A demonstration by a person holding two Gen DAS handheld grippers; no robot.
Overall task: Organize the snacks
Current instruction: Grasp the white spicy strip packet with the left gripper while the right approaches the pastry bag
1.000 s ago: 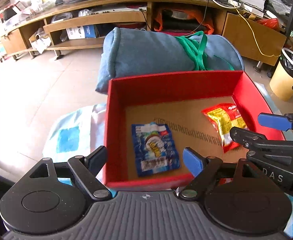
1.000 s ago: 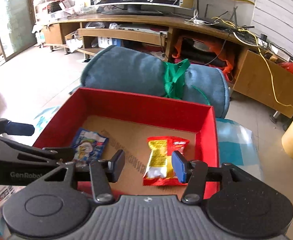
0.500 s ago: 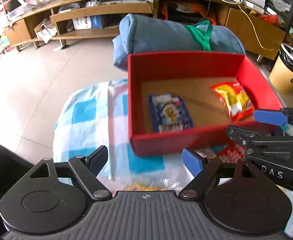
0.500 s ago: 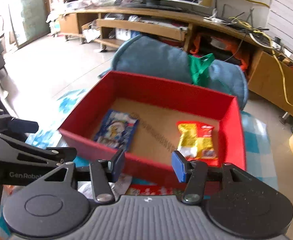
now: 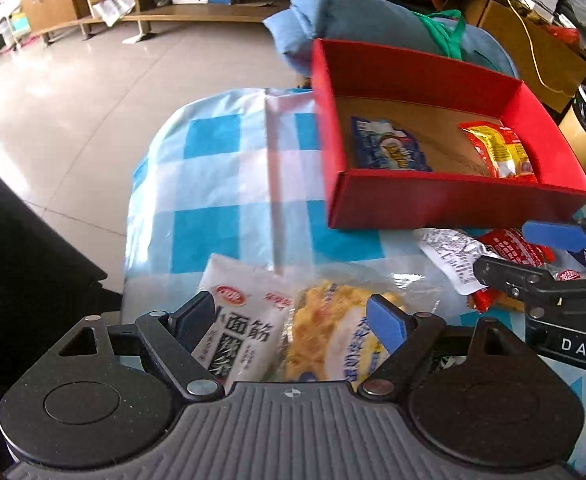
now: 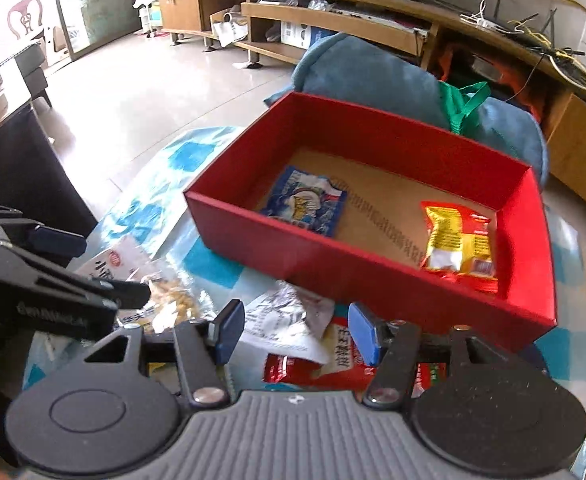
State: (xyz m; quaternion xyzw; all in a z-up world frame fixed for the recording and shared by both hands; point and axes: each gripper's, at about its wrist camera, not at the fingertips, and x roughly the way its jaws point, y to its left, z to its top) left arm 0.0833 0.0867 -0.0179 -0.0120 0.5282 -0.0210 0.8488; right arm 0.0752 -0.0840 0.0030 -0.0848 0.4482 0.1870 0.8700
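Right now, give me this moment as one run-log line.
red cardboard box: two packets inside | left gripper: open over white and yellow packets | right gripper: open, jaws just widened, above silver packet

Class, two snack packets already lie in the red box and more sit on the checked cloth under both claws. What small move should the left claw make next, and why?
Probably lower the left claw onto the white packet and close. Its jaws are open with nothing gripped, that packet lies right beneath them on the cloth, outside the red box, and the right claw hangs open over other packets.
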